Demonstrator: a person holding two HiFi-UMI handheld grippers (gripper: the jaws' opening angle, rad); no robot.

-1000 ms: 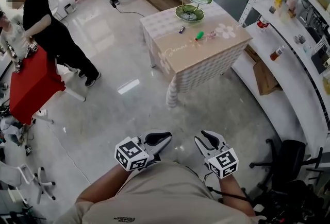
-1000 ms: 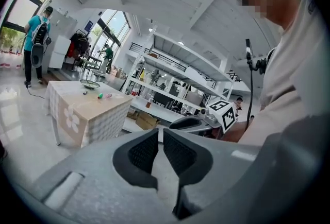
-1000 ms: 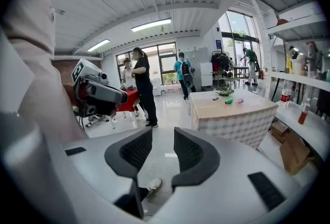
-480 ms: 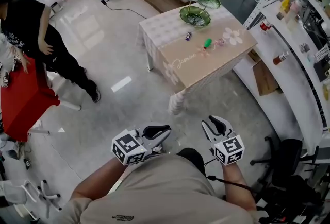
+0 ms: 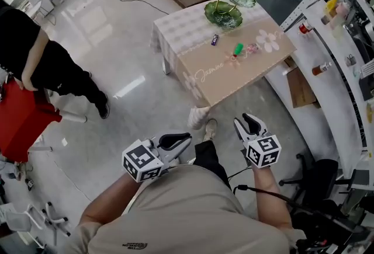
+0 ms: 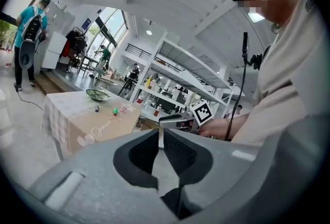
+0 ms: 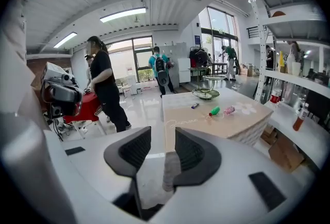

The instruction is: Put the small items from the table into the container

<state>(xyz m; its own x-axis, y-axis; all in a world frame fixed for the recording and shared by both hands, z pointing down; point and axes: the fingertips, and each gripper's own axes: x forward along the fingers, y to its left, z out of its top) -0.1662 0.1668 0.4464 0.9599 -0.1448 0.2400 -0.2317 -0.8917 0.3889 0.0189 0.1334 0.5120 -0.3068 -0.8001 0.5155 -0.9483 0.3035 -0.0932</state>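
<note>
Nothing is in yet: the small items [image 5: 238, 49] lie on the table [image 5: 193, 28] beside the green tiered container [image 5: 224, 13], well ahead of me. My left tongs [image 5: 175, 143] stand narrow and empty; my right tongs [image 5: 251, 125] are opening, also empty.

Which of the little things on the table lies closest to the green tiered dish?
The dark bluish item; the green item and pink item lie farther off.

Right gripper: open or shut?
Open, and opening: the right gripper shows bare floor between its black pads, with nothing held.
</note>
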